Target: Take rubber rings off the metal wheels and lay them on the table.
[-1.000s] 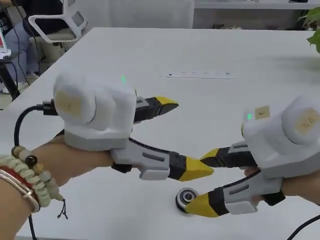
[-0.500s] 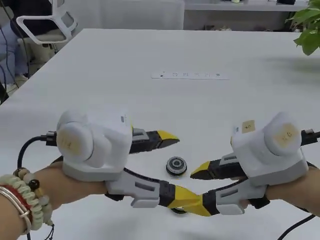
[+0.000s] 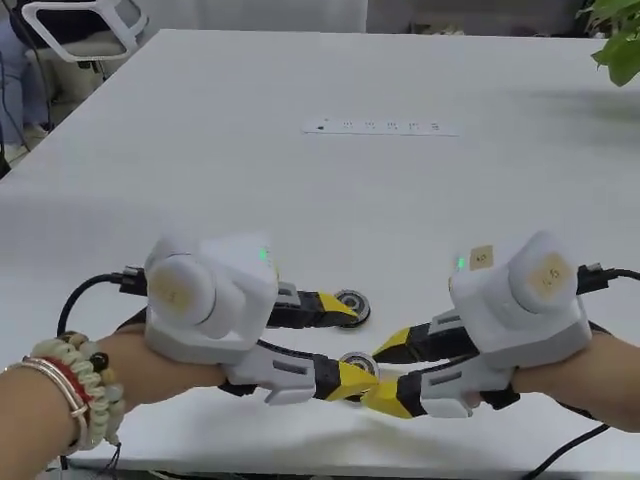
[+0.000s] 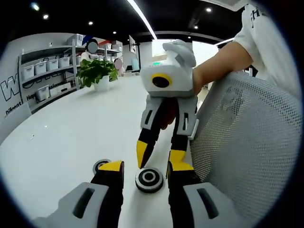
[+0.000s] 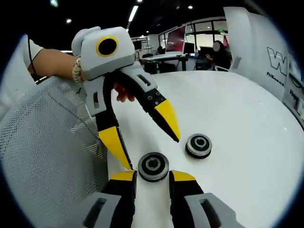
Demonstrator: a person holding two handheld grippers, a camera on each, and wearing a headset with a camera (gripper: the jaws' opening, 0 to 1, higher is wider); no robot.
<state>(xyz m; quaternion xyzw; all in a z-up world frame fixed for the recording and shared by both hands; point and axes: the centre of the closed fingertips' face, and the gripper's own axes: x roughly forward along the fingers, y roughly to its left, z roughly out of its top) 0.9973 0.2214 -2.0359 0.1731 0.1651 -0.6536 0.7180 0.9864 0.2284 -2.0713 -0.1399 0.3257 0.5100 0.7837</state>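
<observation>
Sinking toward the white tabletop (image 3: 300,200), yellow-tipped left gripper (image 3: 350,345) and right gripper (image 3: 380,372) are gaping empty around the near rubber-ringed metal wheel (image 3: 358,362); a second wheel (image 3: 351,303) is lying just beyond, green plant (image 3: 620,45) far right.

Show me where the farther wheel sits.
In the head view, the farther wheel lies on the table beside the left gripper's outer jaw tip, just beyond the nearer wheel.

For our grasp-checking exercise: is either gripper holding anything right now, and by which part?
Nothing is held. The left gripper and right gripper are both open, their jaws standing either side of the near wheel, which lies on the table.
</observation>
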